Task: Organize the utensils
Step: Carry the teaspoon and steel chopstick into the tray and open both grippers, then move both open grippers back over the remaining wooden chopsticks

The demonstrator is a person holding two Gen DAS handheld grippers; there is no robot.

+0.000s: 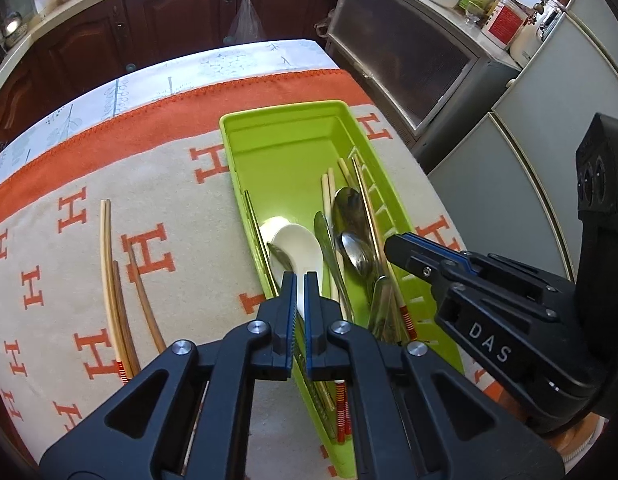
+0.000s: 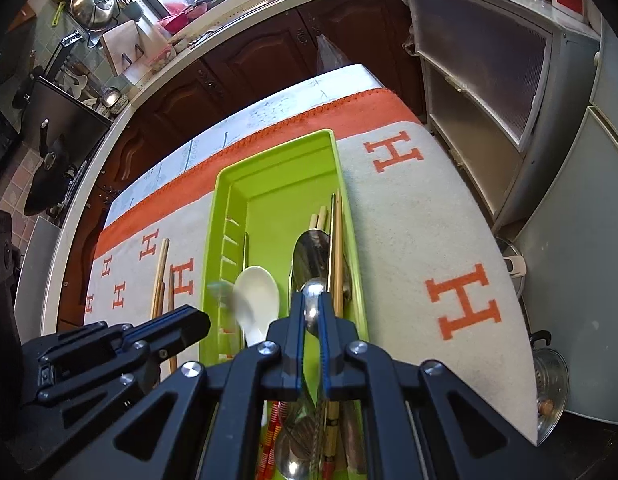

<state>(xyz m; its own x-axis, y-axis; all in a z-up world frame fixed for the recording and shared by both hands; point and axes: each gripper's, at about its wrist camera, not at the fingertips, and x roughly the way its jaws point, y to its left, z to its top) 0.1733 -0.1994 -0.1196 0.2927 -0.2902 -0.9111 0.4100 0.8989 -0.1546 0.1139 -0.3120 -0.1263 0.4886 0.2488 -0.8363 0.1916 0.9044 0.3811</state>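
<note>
A lime green utensil tray (image 1: 285, 128) (image 2: 269, 168) lies lengthwise on the cloth. In it are a white ceramic spoon (image 1: 299, 246) (image 2: 255, 296), a large metal spoon (image 1: 349, 208) (image 2: 313, 252), a knife, chopsticks and red-banded chopsticks. My left gripper (image 1: 300, 280) (image 2: 197, 320) hovers shut over the white spoon, with nothing visibly between its pads. My right gripper (image 2: 313, 300) (image 1: 391, 246) is over the tray's right side, shut on the bowl of a small metal spoon (image 2: 314, 294) (image 1: 355, 254). Several wooden chopsticks (image 1: 109, 264) (image 2: 161, 276) lie on the cloth left of the tray.
The table carries a cream cloth (image 1: 169, 208) with orange H marks and an orange border. Dark wooden cabinets (image 1: 169, 20) run behind it. A glass-fronted cupboard (image 2: 481, 80) and a grey fridge (image 1: 549, 160) stand off the table's right edge.
</note>
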